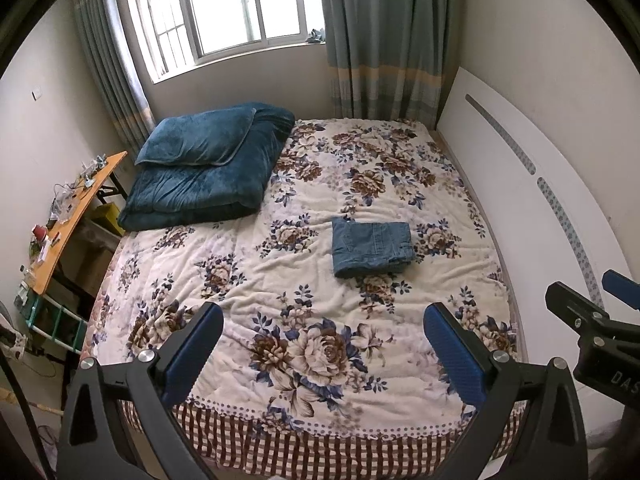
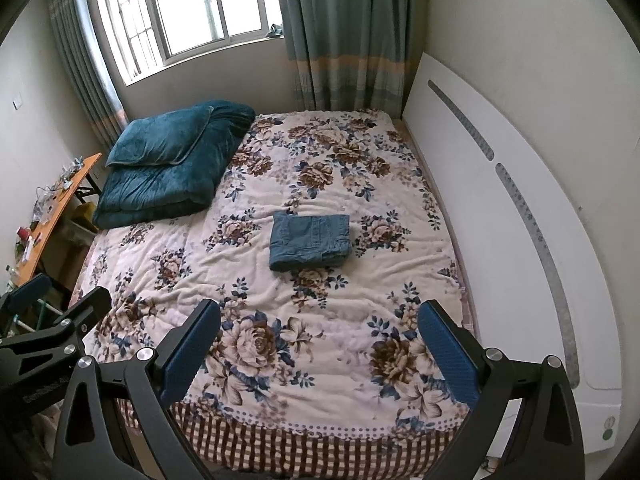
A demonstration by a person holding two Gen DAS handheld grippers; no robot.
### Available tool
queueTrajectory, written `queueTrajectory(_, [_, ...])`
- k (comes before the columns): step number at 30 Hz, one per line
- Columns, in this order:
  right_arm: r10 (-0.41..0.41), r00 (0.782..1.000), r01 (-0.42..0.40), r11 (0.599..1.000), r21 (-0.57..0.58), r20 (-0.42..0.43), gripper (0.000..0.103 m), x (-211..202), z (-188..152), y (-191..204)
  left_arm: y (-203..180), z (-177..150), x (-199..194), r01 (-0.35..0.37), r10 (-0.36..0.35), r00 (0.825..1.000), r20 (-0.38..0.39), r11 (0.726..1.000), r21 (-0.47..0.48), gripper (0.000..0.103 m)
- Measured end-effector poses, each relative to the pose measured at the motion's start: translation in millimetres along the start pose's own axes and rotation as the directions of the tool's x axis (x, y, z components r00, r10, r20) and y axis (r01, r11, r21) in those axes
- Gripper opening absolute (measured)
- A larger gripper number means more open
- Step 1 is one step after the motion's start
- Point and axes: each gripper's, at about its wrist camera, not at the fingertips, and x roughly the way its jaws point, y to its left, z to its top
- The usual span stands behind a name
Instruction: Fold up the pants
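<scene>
A pair of blue denim pants [image 1: 373, 246] lies folded into a compact rectangle on the floral bedspread [image 1: 280, 288]; it also shows in the right wrist view [image 2: 310, 240]. My left gripper [image 1: 323, 354] is open and empty, held above the foot of the bed, well short of the pants. My right gripper [image 2: 319, 354] is open and empty, also above the foot of the bed. The right gripper shows at the right edge of the left wrist view [image 1: 588, 304], and the left gripper shows at the left edge of the right wrist view [image 2: 52, 304].
A folded teal quilt with a pillow [image 1: 208, 168] lies at the bed's far left. A white headboard [image 1: 540, 184] runs along the right. A cluttered wooden table [image 1: 76, 216] stands left of the bed. A window [image 1: 224, 8] and curtains are behind.
</scene>
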Motion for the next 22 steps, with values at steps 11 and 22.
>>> queueTrajectory(11, [0.003, 1.000, -0.003, 1.000, 0.002, -0.006, 0.101, -1, -1, -1, 0, 3, -2, -0.011, 0.011, 1.000, 0.003, 1.000, 0.006, 0.102])
queueTrajectory(22, [0.002, 1.000, -0.002, 1.000, 0.000, -0.002, 0.101, -4, 6, -1, 7, 12, -9, -0.024, 0.024, 0.999, 0.033, 1.000, 0.001, 0.102])
